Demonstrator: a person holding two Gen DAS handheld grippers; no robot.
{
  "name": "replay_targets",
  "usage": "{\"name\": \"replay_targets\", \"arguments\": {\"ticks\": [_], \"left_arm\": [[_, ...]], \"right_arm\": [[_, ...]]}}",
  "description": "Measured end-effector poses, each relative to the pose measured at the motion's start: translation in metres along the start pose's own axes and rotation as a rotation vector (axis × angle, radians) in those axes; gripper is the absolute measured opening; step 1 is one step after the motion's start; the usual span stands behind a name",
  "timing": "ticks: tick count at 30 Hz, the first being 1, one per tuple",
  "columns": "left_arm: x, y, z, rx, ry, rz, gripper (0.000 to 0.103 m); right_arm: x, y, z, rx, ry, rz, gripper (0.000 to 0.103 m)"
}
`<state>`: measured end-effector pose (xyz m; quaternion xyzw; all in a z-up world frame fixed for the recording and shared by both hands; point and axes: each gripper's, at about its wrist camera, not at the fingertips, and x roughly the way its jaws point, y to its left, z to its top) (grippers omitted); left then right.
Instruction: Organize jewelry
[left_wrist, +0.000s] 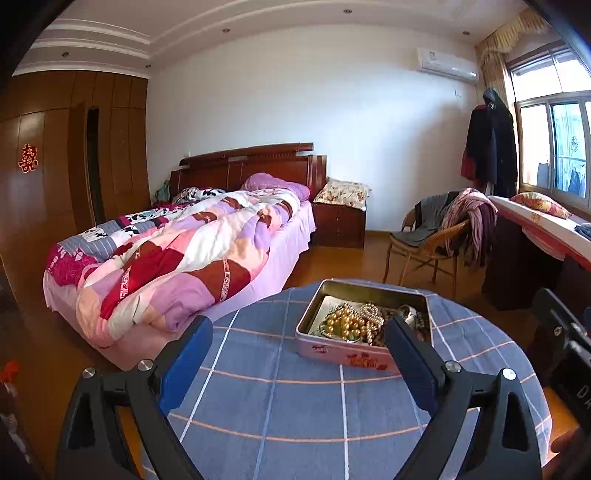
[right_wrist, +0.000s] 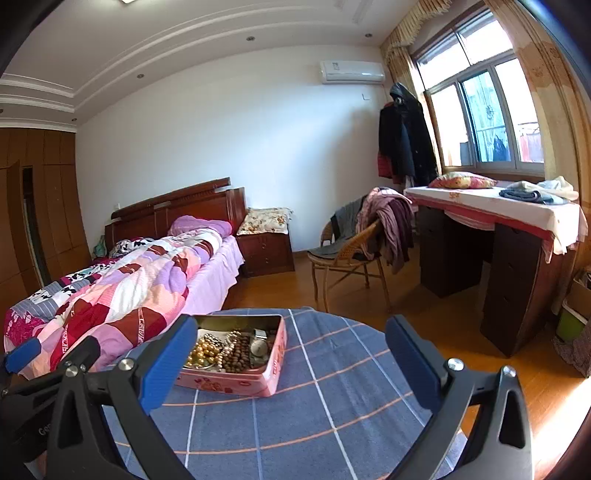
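Jewelry tin (left_wrist: 364, 325) sits near the table's (left_wrist: 258, 406) far edge; both hand-held grippers (left_wrist: 299, 354) (right_wrist: 291, 354) gape wide.

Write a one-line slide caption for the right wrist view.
Open right tongs hover over a round blue checked tablecloth, facing an open pink metal tin of bead necklaces.
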<state>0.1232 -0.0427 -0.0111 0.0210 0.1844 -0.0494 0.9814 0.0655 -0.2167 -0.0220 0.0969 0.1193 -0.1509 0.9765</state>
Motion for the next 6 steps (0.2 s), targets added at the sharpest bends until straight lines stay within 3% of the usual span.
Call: {"name": "replay_targets", "arguments": {"ticks": [6], "left_arm": [[0.0037, 0.0016, -0.0032, 0.018, 0.023, 0.023, 0.094]], "right_arm": [[0.0091, -0.0080, -0.0003, 0.002, 0.047, -0.031, 0.103]]}}
